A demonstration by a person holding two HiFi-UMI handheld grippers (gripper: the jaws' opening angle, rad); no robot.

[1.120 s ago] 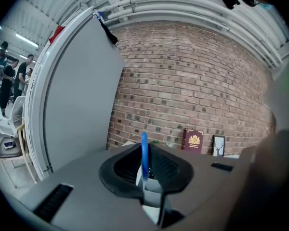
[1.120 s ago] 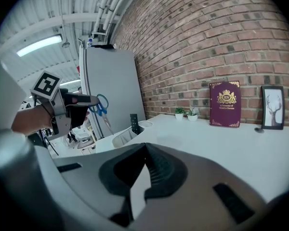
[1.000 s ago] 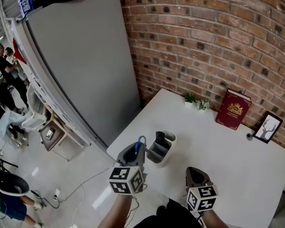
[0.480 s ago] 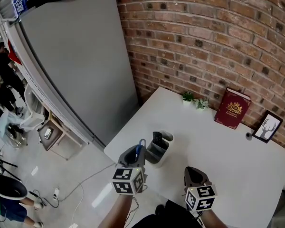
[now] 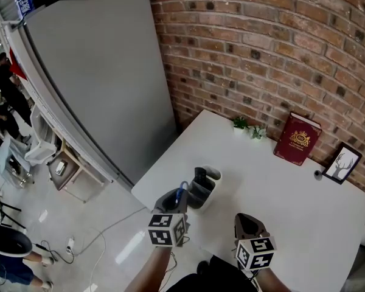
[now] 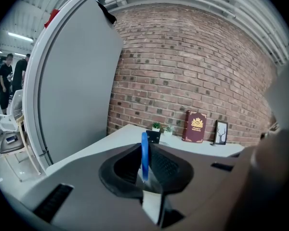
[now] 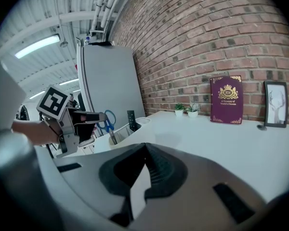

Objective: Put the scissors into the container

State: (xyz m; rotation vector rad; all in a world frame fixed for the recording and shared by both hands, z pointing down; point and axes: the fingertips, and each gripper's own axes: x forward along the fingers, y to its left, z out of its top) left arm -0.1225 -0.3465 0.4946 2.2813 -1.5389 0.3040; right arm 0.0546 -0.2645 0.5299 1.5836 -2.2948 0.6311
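Observation:
My left gripper hovers at the table's near left corner, shut on the blue-handled scissors. Its own view shows the blue handle standing upright between the jaws. In the right gripper view the scissors hang blades down at the near end of the container. The container is a pale grey desk organiser with a dark object standing in it, just right of the left gripper. My right gripper is held shut and empty over the table's near edge.
A white table stands against a brick wall. A red book, a framed picture and two small potted plants line the wall. A tall grey panel rises to the left, with people standing beyond it.
The left gripper with the scissors has edged slightly closer to the container. The right gripper has stayed where it was.

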